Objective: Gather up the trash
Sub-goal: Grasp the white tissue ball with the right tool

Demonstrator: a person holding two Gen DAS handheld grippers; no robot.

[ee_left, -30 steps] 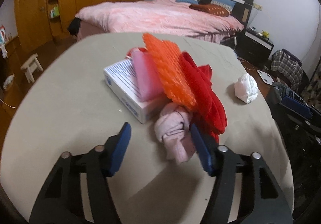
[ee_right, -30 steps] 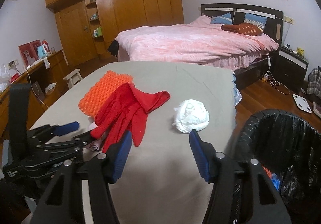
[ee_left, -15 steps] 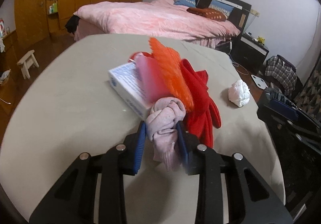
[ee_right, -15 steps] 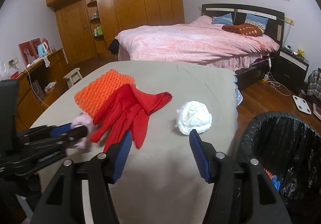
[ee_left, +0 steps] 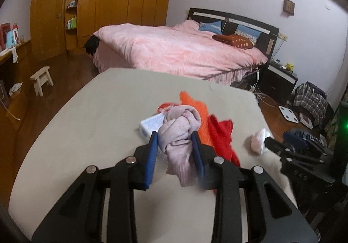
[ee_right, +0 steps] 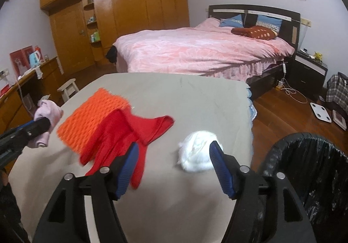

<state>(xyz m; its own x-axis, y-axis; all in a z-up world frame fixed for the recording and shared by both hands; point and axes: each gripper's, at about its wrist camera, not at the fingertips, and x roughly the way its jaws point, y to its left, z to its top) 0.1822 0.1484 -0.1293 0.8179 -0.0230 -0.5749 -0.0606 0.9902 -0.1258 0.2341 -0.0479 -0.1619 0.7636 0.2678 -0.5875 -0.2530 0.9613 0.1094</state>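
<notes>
My left gripper (ee_left: 175,136) is shut on a crumpled pink cloth (ee_left: 180,132) and holds it up off the beige table (ee_left: 97,112); the cloth also shows in the right wrist view (ee_right: 46,116). My right gripper (ee_right: 174,149) is open and empty, just in front of a white crumpled wad (ee_right: 199,151), which sits near its right finger. Red gloves (ee_right: 130,132) and an orange mesh cloth (ee_right: 91,116) lie on the table. A white and blue box (ee_left: 151,125) lies behind the held cloth.
A bin lined with a black bag (ee_right: 308,173) stands at the table's right edge. A bed with a pink cover (ee_right: 204,51) stands behind the table. A small wooden stool (ee_left: 41,82) and a wooden wardrobe (ee_left: 108,8) are to the left.
My left gripper closed on the pink cloth and lifted it off the table. My right gripper moved forward towards the white wad and stayed open.
</notes>
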